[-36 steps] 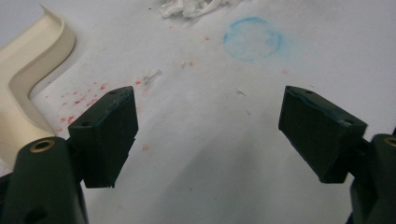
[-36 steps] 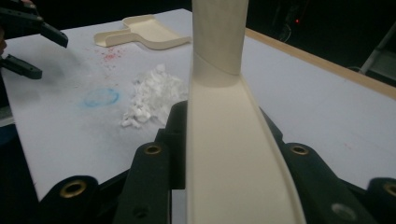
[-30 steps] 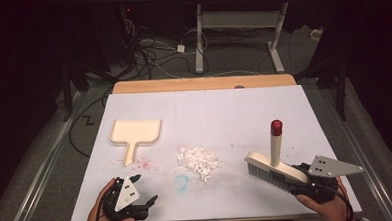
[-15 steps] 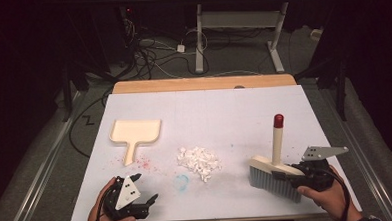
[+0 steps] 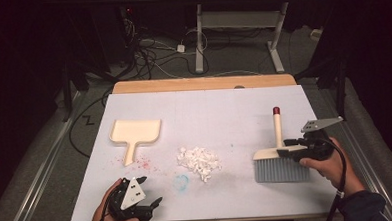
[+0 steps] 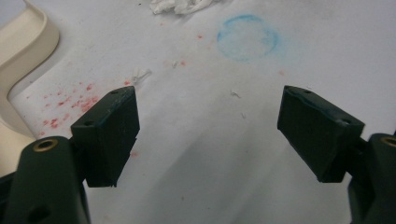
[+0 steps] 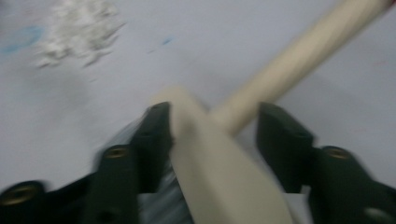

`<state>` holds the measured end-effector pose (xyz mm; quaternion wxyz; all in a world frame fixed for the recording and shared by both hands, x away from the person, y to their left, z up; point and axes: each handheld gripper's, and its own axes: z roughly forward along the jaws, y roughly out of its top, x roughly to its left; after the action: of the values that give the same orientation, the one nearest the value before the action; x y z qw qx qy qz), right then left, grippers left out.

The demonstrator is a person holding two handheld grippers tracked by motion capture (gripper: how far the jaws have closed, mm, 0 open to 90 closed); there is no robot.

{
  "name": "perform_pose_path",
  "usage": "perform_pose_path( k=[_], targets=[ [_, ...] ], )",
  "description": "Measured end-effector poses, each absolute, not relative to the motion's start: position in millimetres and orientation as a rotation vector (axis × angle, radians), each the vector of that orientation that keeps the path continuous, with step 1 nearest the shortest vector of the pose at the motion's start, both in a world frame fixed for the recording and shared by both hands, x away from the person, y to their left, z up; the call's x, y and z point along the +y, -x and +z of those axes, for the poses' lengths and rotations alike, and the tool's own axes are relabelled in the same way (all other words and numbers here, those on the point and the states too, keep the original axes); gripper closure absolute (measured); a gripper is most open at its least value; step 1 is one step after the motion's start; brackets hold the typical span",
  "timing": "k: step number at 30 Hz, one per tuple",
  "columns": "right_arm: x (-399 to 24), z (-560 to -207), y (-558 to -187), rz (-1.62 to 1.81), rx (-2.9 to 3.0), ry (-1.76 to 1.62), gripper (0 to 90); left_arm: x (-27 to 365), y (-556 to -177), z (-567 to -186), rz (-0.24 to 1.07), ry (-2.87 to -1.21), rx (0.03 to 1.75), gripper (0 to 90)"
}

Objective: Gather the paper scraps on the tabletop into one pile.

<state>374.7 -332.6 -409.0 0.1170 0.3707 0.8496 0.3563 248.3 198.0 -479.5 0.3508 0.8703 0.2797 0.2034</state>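
Note:
A hand brush (image 5: pixel 280 162) with a cream back, grey bristles and a red-tipped handle lies at the right of the white table. My right gripper (image 5: pixel 287 150) stands at its head. In the right gripper view the cream brush head (image 7: pixel 219 158) sits between the jaws of the right gripper (image 7: pixel 217 126), which have just been opening; a gap shows on the right side. My left gripper (image 5: pixel 150 190) rests near the front edge, open and with nothing in it (image 6: pixel 210 126). A cream dustpan (image 5: pixel 135 132) lies at the left. White scraps (image 5: pixel 198 160) are heaped mid-table.
A blue chalk ring (image 6: pixel 247 37) and red specks (image 6: pixel 70 100) mark the sheet ahead of the left gripper. A wooden strip (image 5: pixel 203 83) edges the far side of the table. Cables and desk legs lie on the floor beyond.
The right hand and the brush have shifted away from the front edge. The brush has turned square to me, and the right jaws have spread apart around its head. The left gripper has stayed put.

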Motion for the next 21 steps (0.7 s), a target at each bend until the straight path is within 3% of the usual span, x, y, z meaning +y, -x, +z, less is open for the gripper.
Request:
perform_pose_path(
  k=[6,13,21],
  targets=[
    [-324.4,-399.9,-369.6,0.909,2.246,-1.049,42.6,199.7,-246.9,-477.3,0.543,-2.236,0.729,19.7],
    [-302.6,-393.0,-330.2,1.028,2.092,-0.885,30.3,201.4,-247.1,-473.7,0.583,-2.203,0.751,18.3],
    [-292.2,-417.3,-289.7,1.048,1.99,-0.9,22.8,200.0,-245.5,-471.4,0.669,-2.164,0.77,16.5]
  ],
)
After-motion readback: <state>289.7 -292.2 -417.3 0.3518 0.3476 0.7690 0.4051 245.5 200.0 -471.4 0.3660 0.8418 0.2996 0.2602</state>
